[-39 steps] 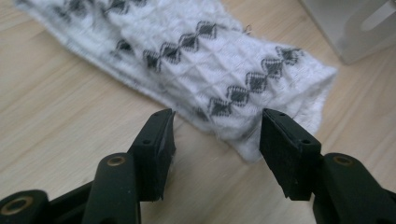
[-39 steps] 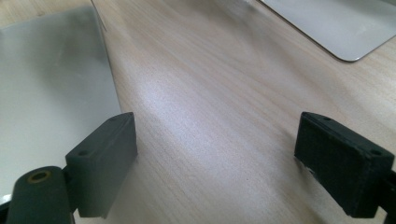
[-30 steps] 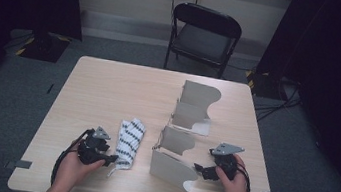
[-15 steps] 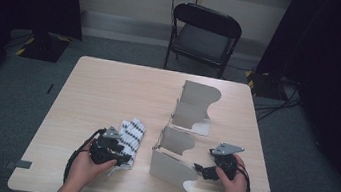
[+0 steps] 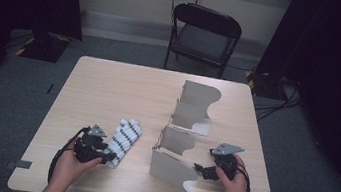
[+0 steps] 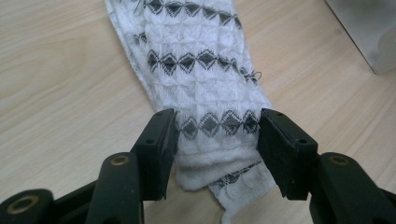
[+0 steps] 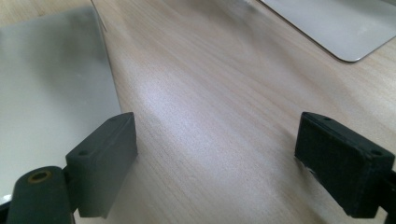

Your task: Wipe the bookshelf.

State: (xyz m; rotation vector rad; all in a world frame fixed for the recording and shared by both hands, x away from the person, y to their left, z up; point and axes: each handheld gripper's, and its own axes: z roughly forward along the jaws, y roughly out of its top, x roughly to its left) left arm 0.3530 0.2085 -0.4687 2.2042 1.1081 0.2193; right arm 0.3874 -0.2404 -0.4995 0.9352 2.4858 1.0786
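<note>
— Where are the left gripper fingers against the sock?
— Part-spread, having just opened a little, astride its near folded end, pads not visibly pinching. Its long axis runs straight away from them.
— And the right gripper?
— Spread wide, empty, well right of the sock beyond the near metal bookend.

The high view is dim and grainy, its room edges sinking into black. Soft overhead light leaves a pale sheen on the table. Both gripper views blur toward their far edges.
</note>
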